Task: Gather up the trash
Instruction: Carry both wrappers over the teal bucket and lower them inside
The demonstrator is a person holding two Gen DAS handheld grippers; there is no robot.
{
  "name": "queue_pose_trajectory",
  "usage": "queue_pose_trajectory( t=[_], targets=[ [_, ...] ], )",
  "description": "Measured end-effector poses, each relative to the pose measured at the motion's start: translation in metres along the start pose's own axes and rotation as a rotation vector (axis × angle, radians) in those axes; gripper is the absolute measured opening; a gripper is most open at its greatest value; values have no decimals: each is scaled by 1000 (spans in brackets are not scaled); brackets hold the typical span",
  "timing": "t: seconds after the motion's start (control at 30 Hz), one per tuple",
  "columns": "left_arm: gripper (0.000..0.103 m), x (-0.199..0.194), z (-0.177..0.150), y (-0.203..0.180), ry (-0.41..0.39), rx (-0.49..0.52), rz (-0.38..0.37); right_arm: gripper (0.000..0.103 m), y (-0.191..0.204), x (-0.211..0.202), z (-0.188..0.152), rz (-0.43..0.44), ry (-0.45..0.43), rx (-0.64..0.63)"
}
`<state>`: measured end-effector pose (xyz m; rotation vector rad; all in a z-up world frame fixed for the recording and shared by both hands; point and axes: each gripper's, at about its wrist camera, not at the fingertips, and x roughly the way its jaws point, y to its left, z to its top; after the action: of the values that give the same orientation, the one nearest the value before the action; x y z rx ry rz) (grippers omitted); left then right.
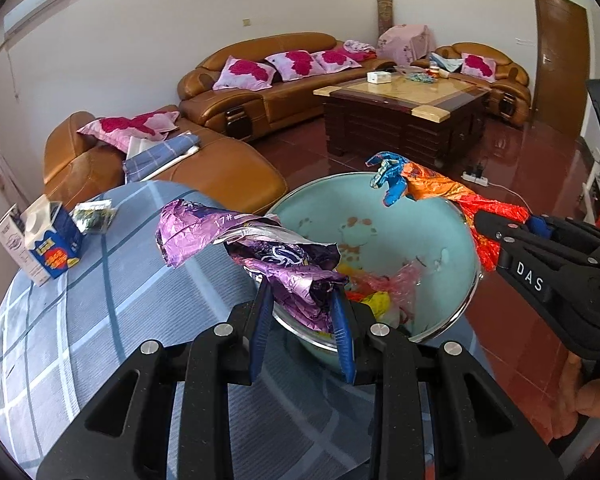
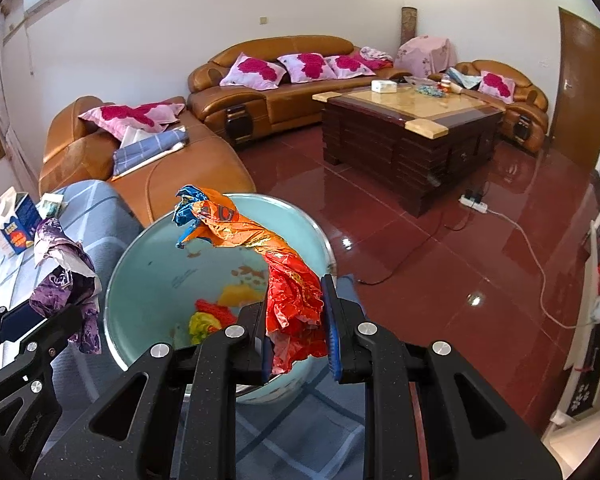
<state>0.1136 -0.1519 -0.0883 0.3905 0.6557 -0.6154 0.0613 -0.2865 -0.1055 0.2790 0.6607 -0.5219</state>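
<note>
Broadly, a table under a blue plaid cloth [image 1: 100, 300] fills the lower left of the left wrist view, with tan leather sofas [image 1: 268, 80] and a dark wooden coffee table [image 1: 400, 112] well beyond it on a glossy red floor [image 2: 440, 272]. At the table's edge stands a pale turquoise bin [image 1: 432, 216] with a metal rim; it already holds red, yellow and pink scraps [image 1: 384, 284] at the bottom. The left gripper [image 1: 302, 322] is clamped on a crumpled purple foil wrapper [image 1: 260, 252], which hangs over the near rim of the bin and stretches out to the left above the cloth. The right gripper [image 2: 296, 334] is squeezed on a long orange-and-red wrapper [image 2: 276, 264] with a blue tip, held above the bin's mouth. Farther left on the cloth sit a blue carton [image 1: 54, 244], a white box [image 1: 8, 236] touching it, and a small greenish packet [image 1: 96, 216] just beside them.
</note>
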Motion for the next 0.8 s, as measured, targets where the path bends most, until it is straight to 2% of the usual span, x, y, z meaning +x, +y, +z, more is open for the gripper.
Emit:
queue_pose_trajectory(
  t=[0.8],
  targets=[
    [29,33,17,-17,34,8,-67,22,-3,17,8,-12,21,11]
  ],
)
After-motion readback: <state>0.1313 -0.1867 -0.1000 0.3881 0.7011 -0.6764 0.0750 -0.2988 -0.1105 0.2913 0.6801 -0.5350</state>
